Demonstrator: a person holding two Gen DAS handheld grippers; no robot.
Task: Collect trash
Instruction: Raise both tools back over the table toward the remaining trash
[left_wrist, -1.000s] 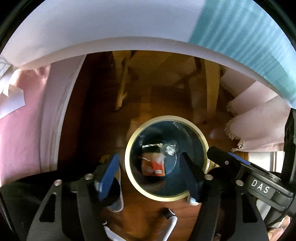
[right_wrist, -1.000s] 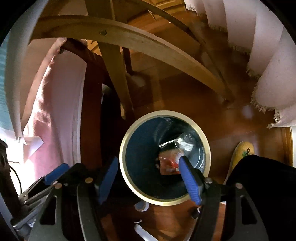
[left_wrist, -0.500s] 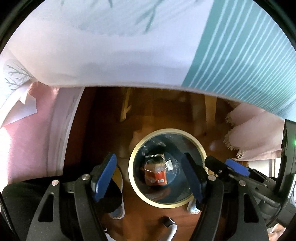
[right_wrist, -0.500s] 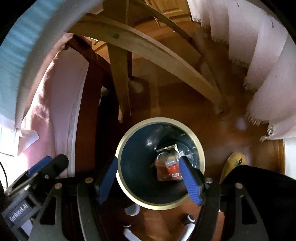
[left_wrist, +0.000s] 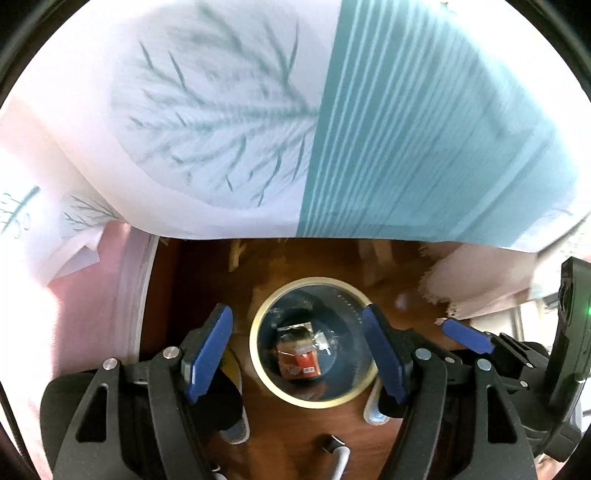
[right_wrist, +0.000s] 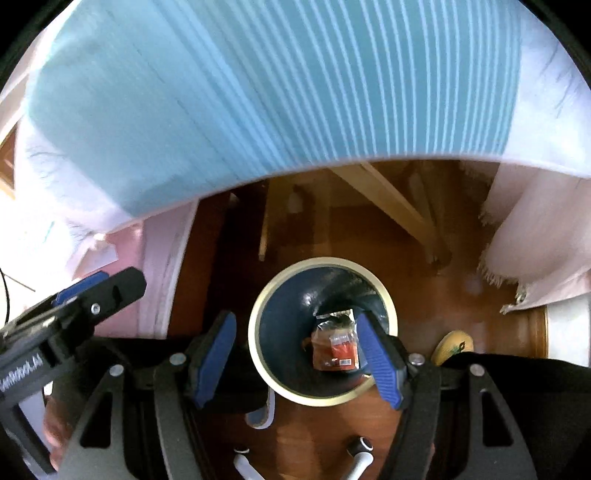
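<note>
Both of our claws, the left gripper (left_wrist: 297, 356) and the right gripper (right_wrist: 299, 360), hang spread apart and empty above the bin (left_wrist: 258, 341). We see the red wrapper (left_wrist: 297, 363) lying at the bin's bottom, beside the tablecloth (left_wrist: 406, 129) edge.

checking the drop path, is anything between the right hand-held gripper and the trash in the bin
Nothing: in the right wrist view the open right hand-held gripper looks straight down the bin onto the red wrapper at its bottom.

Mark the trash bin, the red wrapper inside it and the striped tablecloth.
trash bin (right_wrist: 255, 325): right wrist view, cream rim, left side.
red wrapper (left_wrist: 299, 363): left wrist view, red middle.
striped tablecloth (right_wrist: 295, 92): right wrist view, teal striped band.
</note>
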